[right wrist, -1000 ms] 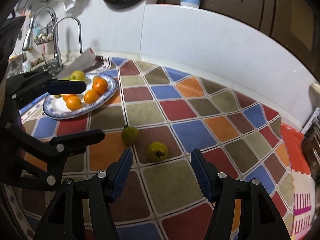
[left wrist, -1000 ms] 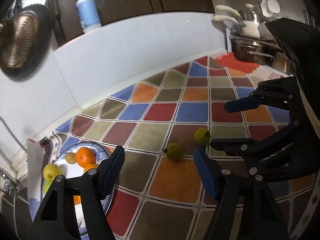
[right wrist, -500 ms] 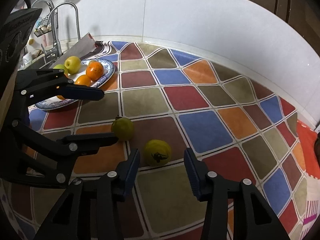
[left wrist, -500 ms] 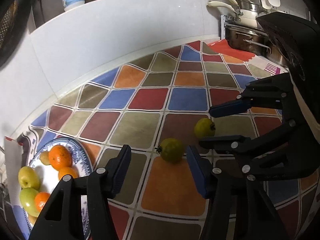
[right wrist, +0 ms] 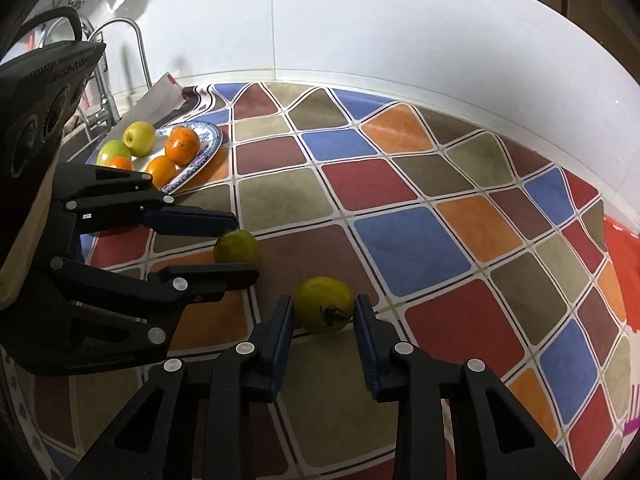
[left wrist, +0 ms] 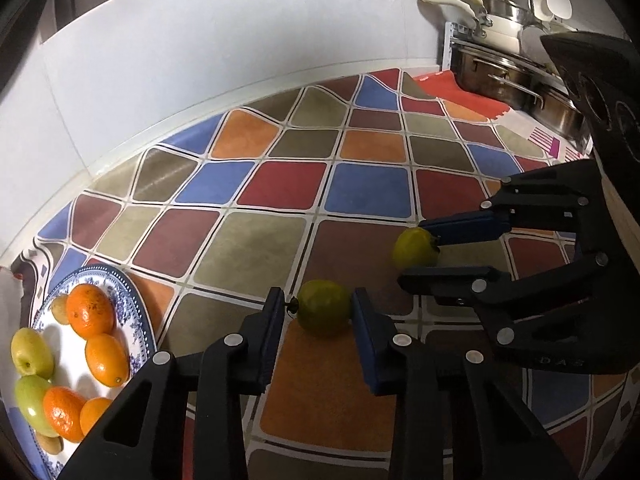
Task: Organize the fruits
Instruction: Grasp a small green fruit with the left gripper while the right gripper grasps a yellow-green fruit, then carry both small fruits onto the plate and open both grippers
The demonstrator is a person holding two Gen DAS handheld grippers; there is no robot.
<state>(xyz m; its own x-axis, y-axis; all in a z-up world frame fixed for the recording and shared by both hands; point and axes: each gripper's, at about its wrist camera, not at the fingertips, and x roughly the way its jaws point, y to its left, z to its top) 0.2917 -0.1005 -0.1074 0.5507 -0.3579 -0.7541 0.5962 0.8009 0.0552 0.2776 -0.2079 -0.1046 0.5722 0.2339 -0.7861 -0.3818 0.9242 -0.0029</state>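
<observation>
Two yellow-green fruits lie on the chequered mat. My left gripper (left wrist: pixel 317 307) has its fingers on either side of the darker green fruit (left wrist: pixel 324 307), right pad touching, a small gap at the stem side. In the right wrist view this gripper (right wrist: pixel 244 249) brackets the same fruit (right wrist: pixel 237 247). My right gripper (right wrist: pixel 323 312) closes on the yellower fruit (right wrist: pixel 324 309), both pads at its sides. It also shows in the left wrist view (left wrist: pixel 424 252) around that fruit (left wrist: pixel 414 246). Both fruits rest on the mat.
A blue-patterned plate (left wrist: pixel 132 312) with oranges and green apples sits at the left, also seen in the right wrist view (right wrist: pixel 208 148) beside the sink tap (right wrist: pixel 120 40). Steel pots (left wrist: pixel 504 80) stand at the back right. A white backsplash (left wrist: pixel 200 40) borders the counter.
Both grippers moved forward and down onto the fruits. Their fingers narrowed from wide open to the fruits' sides.
</observation>
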